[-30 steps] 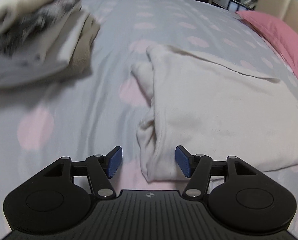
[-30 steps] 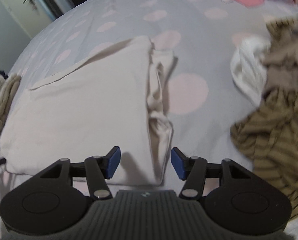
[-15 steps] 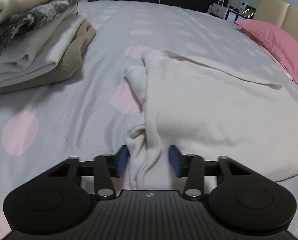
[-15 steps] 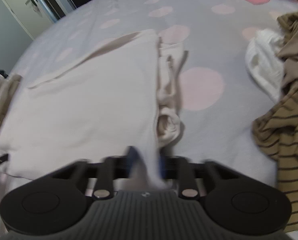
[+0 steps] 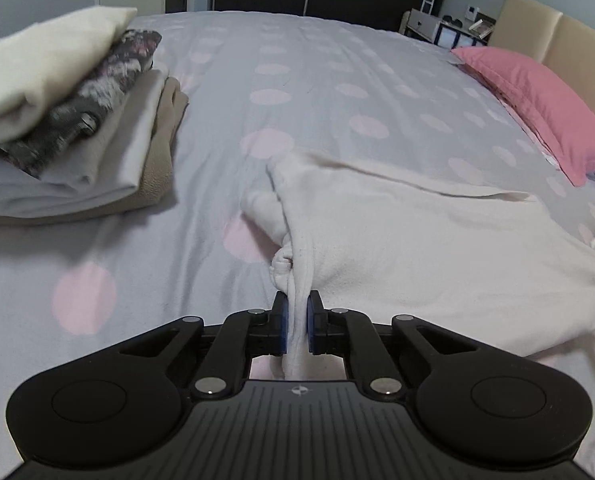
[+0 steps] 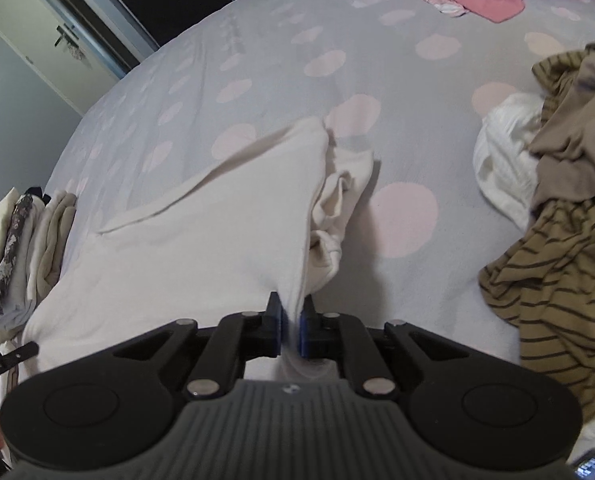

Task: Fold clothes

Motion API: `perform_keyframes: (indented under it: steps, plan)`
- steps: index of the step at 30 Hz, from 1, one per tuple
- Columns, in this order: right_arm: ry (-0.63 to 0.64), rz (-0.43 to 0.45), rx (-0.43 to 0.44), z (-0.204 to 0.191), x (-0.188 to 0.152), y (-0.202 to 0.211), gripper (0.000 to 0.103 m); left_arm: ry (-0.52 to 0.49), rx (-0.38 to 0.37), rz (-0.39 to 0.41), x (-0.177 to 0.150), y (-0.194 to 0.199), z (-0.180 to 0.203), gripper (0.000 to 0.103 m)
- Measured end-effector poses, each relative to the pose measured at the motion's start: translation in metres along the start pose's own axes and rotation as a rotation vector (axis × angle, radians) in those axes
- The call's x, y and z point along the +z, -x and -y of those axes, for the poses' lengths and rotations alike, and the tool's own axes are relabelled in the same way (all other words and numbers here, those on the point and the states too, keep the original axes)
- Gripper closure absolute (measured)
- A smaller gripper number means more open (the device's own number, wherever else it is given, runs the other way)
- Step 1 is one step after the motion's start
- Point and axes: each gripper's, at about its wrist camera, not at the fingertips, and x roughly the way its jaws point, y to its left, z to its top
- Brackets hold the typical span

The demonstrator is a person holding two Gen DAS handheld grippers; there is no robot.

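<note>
Both hand-held grippers, left (image 5: 296,322) and right (image 6: 290,326), have clamped the cream garment (image 5: 417,240) lying mid-bed (image 5: 297,80); thin bunched pinches could slip, and its tucked sleeve (image 6: 337,200) may spill when lifted.

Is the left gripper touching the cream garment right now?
Touching. In the left wrist view, the left gripper has its blue pads pressed on a bunched edge of the cream garment.

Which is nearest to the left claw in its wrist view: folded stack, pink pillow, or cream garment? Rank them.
1. Cream garment, clamped in the left claw.
2. Folded stack, ahead on the left.
3. Pink pillow, far right by the headboard.
</note>
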Motion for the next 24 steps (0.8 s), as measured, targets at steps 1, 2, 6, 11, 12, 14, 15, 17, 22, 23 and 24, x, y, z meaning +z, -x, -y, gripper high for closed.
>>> perform_keyframes:
  steps: [1,2,6,11,12,14,15,17,22,23,24]
  plan:
    - [0.006,-0.015,0.001,-0.001,-0.004,0.006,0.094,-0.005,0.001,-0.013,-0.001,0.008,0.0,0.096]
    - [0.011,-0.033,0.002,-0.002,-0.01,0.011,0.094,-0.004,0.0,-0.027,-0.004,0.016,-0.002,0.096]
    - [0.031,-0.104,0.009,-0.005,-0.033,0.034,0.094,0.005,-0.002,-0.087,-0.021,0.047,-0.008,0.096]
    - [0.083,-0.174,0.008,-0.011,-0.072,0.064,0.094,0.037,-0.018,-0.159,-0.059,0.084,-0.02,0.096]
    - [0.1,-0.183,0.005,-0.014,-0.081,0.068,0.094,0.029,-0.014,-0.163,-0.066,0.093,-0.021,0.096]
    - [0.132,-0.209,0.004,-0.018,-0.1,0.078,0.094,-0.008,0.009,-0.171,-0.08,0.106,-0.019,0.096]
    - [0.148,-0.224,0.004,-0.02,-0.11,0.081,0.094,-0.029,0.021,-0.178,-0.087,0.112,-0.018,0.096]
    - [0.179,-0.255,-0.003,-0.024,-0.128,0.084,0.094,-0.057,0.034,-0.204,-0.1,0.118,-0.018,0.096]
    - [0.167,-0.316,-0.062,-0.018,-0.154,0.063,0.094,-0.095,0.066,-0.282,-0.124,0.104,-0.015,0.096]
    - [0.164,-0.325,-0.074,-0.015,-0.158,0.057,0.093,-0.108,0.073,-0.299,-0.128,0.098,-0.014,0.096]
    - [0.16,-0.335,-0.085,-0.013,-0.161,0.052,0.093,-0.125,0.083,-0.313,-0.132,0.093,-0.013,0.096]
